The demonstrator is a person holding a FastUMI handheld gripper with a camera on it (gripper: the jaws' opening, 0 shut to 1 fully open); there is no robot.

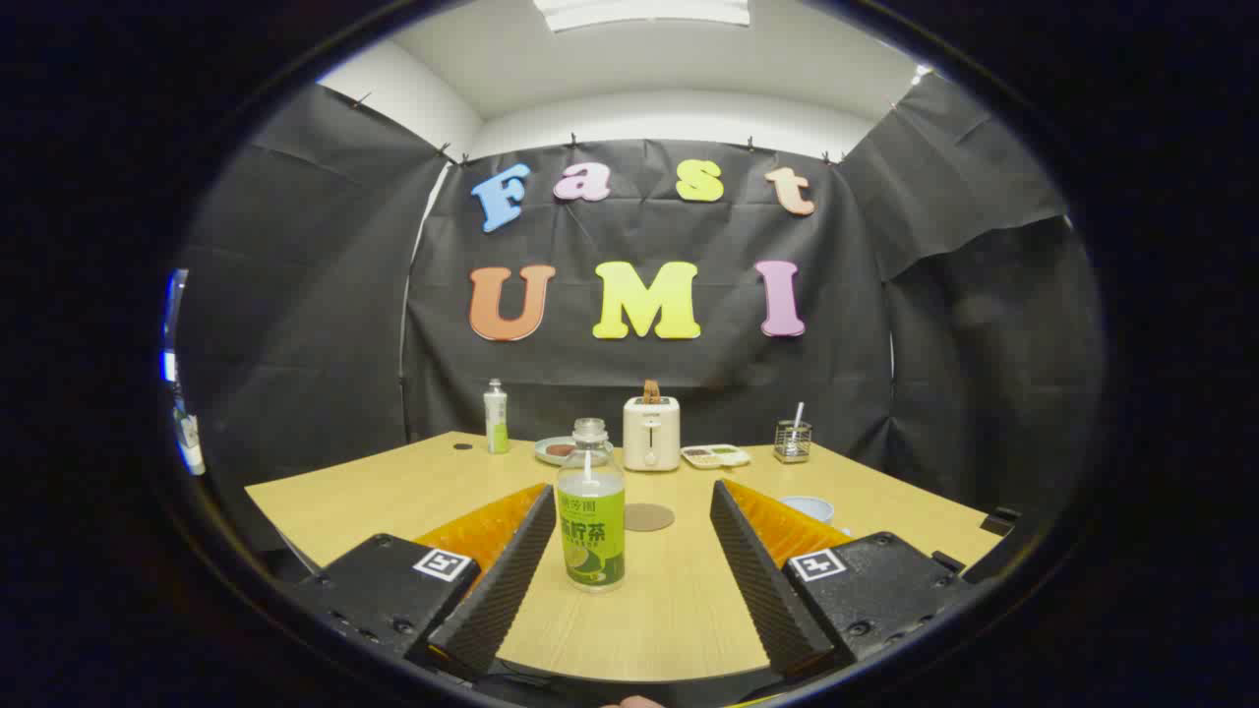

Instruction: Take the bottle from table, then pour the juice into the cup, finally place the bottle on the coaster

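A clear bottle [591,511] with a green label stands upright on the wooden table [393,492]. It has no cap and sits between my fingers, close to the left one. My gripper [634,492] is open, and neither finger touches the bottle. Just beyond the bottle lies a round brown coaster [649,517]. A pale cup [809,507] peeks out behind the right finger, mostly hidden by it.
Along the table's far edge stand a small white-and-green bottle [496,418], a plate [557,450], a cream toaster [651,433], a divided tray [716,455] and a wire holder [792,442]. The black cloth wall rises right behind them.
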